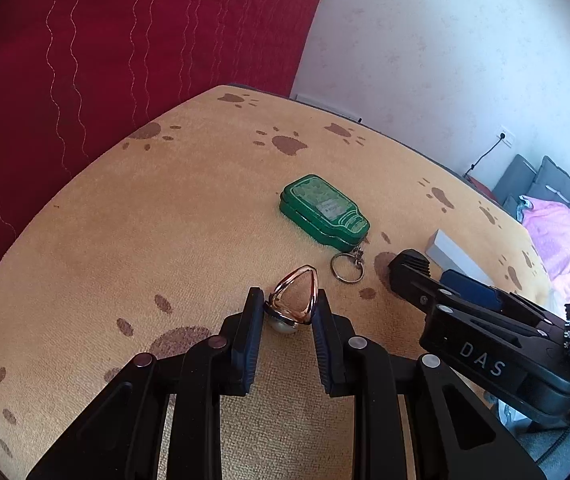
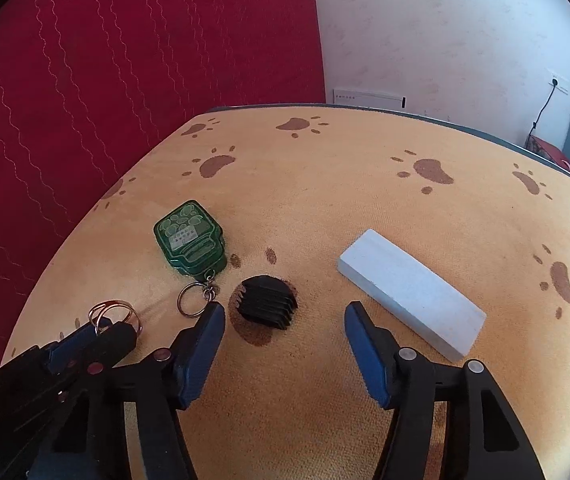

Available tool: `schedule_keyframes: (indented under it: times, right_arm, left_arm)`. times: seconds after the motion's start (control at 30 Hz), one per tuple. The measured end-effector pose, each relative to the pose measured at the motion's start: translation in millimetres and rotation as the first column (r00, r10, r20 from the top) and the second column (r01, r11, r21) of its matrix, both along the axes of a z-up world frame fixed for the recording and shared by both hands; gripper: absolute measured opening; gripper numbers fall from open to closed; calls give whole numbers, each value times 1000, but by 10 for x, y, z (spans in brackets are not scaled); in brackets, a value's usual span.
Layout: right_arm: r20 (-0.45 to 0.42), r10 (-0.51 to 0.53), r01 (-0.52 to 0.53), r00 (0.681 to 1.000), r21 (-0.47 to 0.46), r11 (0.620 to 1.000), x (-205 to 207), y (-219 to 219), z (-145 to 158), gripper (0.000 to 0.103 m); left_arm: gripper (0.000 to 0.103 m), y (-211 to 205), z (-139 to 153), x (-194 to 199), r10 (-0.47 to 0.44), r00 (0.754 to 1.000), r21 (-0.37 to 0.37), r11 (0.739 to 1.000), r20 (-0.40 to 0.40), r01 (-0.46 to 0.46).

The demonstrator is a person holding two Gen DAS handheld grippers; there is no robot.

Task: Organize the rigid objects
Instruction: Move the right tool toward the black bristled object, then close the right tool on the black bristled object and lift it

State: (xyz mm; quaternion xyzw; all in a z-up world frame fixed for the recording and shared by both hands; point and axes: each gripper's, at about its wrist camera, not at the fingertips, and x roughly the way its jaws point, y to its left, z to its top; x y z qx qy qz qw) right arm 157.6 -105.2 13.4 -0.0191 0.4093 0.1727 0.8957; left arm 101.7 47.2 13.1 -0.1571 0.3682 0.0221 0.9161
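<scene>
Gripping: left gripper (image 1: pixel 288 309) pinched on rose-gold ring clip (image 1: pixel 293 298), frame centre
Right gripper (image 2: pixel 283 320): wide open, empty, facing black comb attachment (image 2: pixel 265 296)
Next: place clip beside green tin keychain (image 1: pixel 323 211)

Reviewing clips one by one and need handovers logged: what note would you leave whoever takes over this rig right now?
Left gripper: shut on the gold ring clip, low over the paw-print cloth.
Right gripper: open, holding nothing, the black comb attachment just ahead of its fingers.
Green keychain tin lies left of the comb; white block lies to the right.
Done: clip gripped. Left: place it, then likely the comb, tin and block, all still loose.
</scene>
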Motion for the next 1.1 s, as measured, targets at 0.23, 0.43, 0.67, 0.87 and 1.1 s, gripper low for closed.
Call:
schedule_keyframes:
  times: [0.23,0.43,0.67,0.87,1.1]
  right_arm:
    - [8,4,-4,1000,-7,1000,53,77,-15,56]
    - [13,-4,4,1000,-22,1000,57,80,-22,43]
    - [18,-4,5,1000,-24,1000,-41,55,20,35]
    - [21,-21,21,1000,-4,1000,-197,-46,52,34]
    - [22,-28,28,999,-3,1000,-255,-93,54,33]
  left_arm:
    - [25,-4,-9,2,-3,1000,0,1000,-1,3]
    - [25,-2,-12,2,-4,1000,0,1000,-1,4]
    - [25,-23,-13,-2,-12,1000,3,1000,2,12]
    - [25,-31,-6,-13,-20,1000,1,1000,8,20]
    - [25,-53,6,-23,-28,1000,3,1000,11,28]
